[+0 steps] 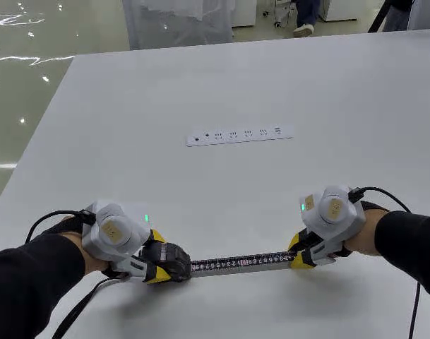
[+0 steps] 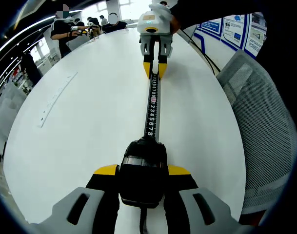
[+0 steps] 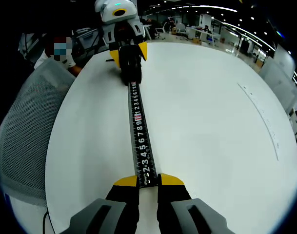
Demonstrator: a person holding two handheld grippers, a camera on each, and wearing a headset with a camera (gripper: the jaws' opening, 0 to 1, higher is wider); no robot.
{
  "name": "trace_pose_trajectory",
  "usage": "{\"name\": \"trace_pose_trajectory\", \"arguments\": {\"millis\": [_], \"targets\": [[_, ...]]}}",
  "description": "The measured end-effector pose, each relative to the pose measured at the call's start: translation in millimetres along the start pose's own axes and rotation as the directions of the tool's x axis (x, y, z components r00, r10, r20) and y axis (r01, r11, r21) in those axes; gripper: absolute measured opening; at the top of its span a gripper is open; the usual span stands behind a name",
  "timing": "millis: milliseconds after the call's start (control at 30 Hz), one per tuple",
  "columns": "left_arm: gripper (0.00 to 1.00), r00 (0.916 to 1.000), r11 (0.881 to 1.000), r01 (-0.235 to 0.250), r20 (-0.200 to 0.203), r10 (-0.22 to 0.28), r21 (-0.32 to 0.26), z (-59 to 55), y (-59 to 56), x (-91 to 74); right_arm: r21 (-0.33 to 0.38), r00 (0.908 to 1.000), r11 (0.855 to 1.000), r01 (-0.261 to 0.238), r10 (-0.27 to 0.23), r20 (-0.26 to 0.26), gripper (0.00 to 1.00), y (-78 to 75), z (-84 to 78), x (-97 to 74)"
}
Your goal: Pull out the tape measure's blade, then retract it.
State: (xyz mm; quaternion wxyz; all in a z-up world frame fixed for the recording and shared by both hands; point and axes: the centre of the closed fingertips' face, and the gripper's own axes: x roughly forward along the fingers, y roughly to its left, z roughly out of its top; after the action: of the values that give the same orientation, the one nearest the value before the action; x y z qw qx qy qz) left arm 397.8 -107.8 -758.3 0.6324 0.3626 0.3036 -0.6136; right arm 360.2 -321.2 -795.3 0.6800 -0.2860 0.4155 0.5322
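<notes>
White workbench [image 1: 222, 85]: blade [image 3: 138, 131] drawn out.
The case [image 1: 174, 260] is clamped as anchor by the left gripper [image 2: 143, 170], the tip [image 3: 146, 176] pinched by the right gripper [image 3: 148, 181] (both nearside of the power strip [image 1: 239, 134]).

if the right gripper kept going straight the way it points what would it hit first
Likely the tape measure case, held in the left gripper; the right gripper points along the drawn-out blade straight at it.

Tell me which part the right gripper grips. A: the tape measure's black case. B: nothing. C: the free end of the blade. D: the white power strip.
C: the right gripper is shut on the blade at its tip, while the left gripper clamps the case.
</notes>
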Motion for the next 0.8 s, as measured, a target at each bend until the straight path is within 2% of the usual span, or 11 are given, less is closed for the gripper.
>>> {"name": "trace_pose_trajectory", "arguments": {"millis": [800], "targets": [[0.29, 1.0000, 1.000, 0.000, -0.003, 0.000, 0.000, 0.1, 0.7, -0.1, 0.036, 1.0000, 0.999, 0.005, -0.005, -0.009, 0.09, -1.8, -11.3, -7.0]]}}
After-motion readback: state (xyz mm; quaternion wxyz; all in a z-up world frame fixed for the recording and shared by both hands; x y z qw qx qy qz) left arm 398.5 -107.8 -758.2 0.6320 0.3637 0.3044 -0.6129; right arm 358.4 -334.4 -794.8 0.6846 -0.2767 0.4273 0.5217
